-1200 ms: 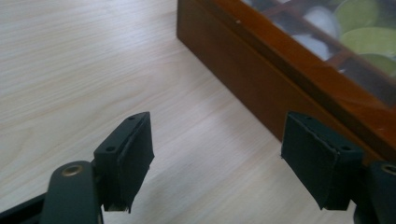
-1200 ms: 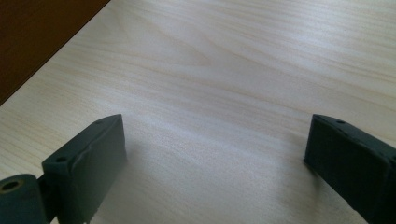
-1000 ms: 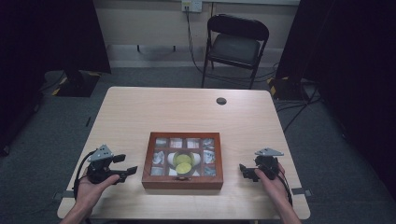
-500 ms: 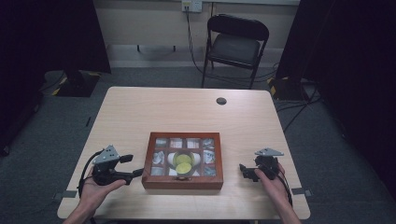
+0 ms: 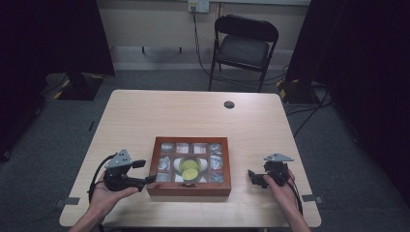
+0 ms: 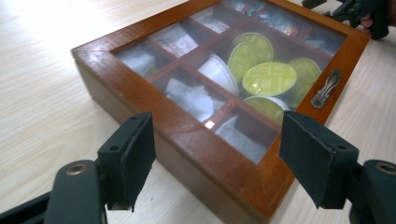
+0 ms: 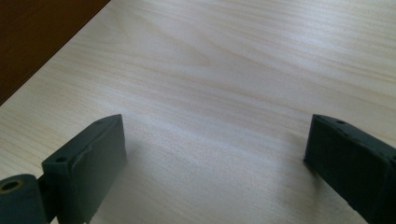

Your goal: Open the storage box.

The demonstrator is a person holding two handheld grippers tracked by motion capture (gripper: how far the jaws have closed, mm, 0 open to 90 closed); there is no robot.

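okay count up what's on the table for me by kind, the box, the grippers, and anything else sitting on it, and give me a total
Wooden box with glass lid: 1
Grippers: 2, the left gripper and the right gripper
Small dark round disc at the table's far edge: 1
Total: 4

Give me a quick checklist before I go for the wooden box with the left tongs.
1. Left tongs open and empty: ok.
2. Left tongs aimed at the wooden box, near corner between the jaws: ok.
3. Glass lid closed, metal latch on its front edge: ok.
4. Right tongs open and empty over bare table, apart from the box: ok.
5. Pads touching the box: not ok, there is a gap on both sides.
6. Latch fastened or loose: cannot tell.
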